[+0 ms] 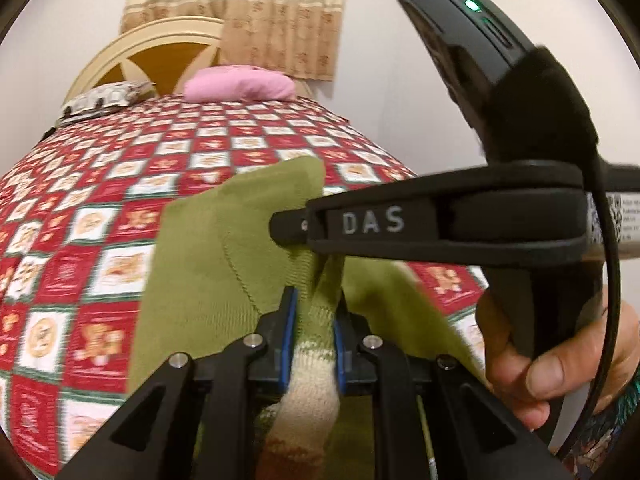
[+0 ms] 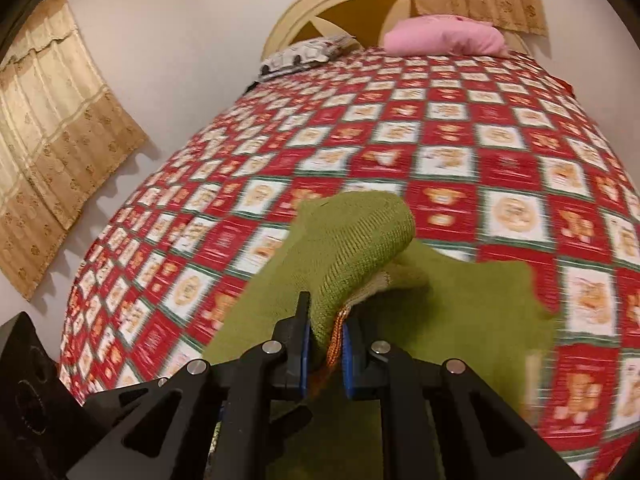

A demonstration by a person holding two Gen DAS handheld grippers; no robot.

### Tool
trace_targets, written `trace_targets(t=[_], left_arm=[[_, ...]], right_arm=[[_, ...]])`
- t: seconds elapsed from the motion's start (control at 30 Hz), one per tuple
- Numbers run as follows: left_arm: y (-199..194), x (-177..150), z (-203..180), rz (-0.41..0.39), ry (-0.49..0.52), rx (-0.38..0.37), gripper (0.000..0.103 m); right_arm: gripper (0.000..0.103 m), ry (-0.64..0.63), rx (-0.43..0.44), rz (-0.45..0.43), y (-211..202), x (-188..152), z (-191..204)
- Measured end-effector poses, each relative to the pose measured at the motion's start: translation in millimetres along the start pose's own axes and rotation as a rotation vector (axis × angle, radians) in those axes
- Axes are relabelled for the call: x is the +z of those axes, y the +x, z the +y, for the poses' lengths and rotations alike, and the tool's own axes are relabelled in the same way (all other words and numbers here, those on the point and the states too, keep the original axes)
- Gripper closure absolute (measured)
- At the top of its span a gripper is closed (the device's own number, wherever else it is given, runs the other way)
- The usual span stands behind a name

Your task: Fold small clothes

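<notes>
A small green knitted garment with a cream and orange striped cuff hangs above the bed. My left gripper is shut on its sleeve near the cuff. My right gripper is shut on another part of the same green garment, pinching green knit and an orange edge. In the left wrist view the right gripper's black body reaches in from the right, its tip touching the garment, with the hand that holds it. The rest of the garment drapes below.
The bed has a red and white checked bedspread with bear pictures. A pink pillow and a patterned pillow lie at the cream headboard. Beige curtains hang on the white walls.
</notes>
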State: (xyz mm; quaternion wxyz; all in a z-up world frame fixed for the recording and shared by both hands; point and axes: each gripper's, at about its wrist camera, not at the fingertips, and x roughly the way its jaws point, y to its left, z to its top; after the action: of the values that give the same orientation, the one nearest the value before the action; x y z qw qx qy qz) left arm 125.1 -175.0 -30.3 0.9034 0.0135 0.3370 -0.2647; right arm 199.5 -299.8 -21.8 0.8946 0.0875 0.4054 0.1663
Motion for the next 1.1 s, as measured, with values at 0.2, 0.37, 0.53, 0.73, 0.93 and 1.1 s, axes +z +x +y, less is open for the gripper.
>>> trace_targets(t=[0.2, 0.37, 0.53, 0.73, 0.93, 1.1], left_arm=[[35, 0, -43, 0.042, 0.026, -0.012, 0.086], [57, -1, -70, 0.074, 0.041, 0.001, 0.086], [71, -7, -80, 0.098, 0.029, 0.041, 0.086], [71, -9, -87, 0.12, 0.051, 0.037, 0.076], [12, -20, -61, 0.166, 0.063, -0.152, 0.045], [-66, -47, -15, 0.067, 0.096, -0.128, 0.029]], right_arm=[[0.091, 0.001, -0.061, 0.053, -10, -9, -54], [0.091, -0.006, -0.09, 0.087, -13, -17, -90], [0.091, -0.008, -0.088, 0.127, 1, -25, -112], [0.091, 0.077, -0.02, 0.117, 17, -36, -134], [0.077, 0.252, -0.02, 0.046, -13, -53, -143], [0.066, 0.294, -0.115, -0.093, -86, -82, -129]])
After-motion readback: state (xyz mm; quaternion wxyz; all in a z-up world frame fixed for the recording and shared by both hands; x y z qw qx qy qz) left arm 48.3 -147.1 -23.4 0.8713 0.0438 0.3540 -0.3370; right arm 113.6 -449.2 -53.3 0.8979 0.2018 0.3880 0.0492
